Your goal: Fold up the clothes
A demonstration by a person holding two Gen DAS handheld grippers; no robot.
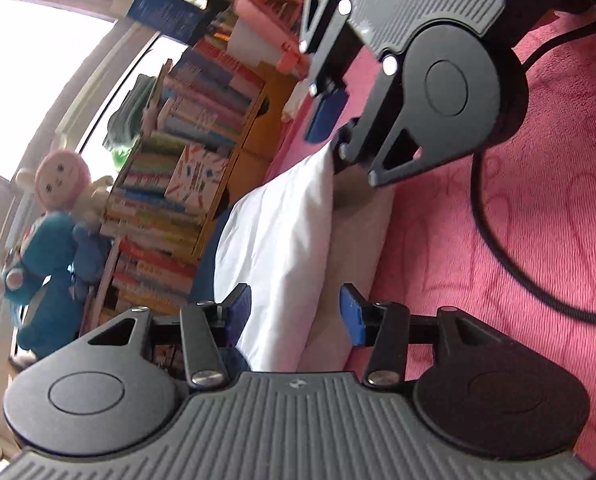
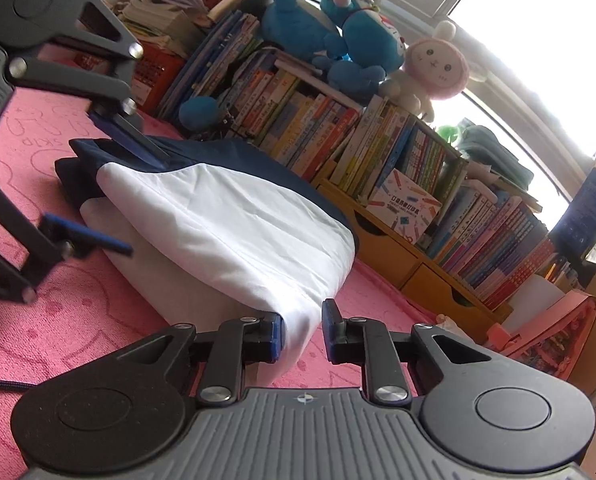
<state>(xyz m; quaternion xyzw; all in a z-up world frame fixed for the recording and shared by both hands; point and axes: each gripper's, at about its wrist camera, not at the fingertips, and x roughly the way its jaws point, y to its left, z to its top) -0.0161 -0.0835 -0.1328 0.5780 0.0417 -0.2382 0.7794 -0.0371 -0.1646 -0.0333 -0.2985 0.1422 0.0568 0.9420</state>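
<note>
On a pink blanket before bookshelves, our left gripper spreads around the folded white-and-navy garment; our right gripper straddles its corner without pinching; next, we judge, comes gripping and another fold.

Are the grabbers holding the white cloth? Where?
Left gripper is open, holding nothing. Right gripper has the white garment's near corner between its jaws; a pinch cannot be told.

We see a lived-in home room, probably a child's bedroom or study. Far across a pink plush blanket, a low wooden shelf with drawers holds packed rows of colourful children's books. Blue and pink plush toys sit on top, beneath a bright window.
</note>
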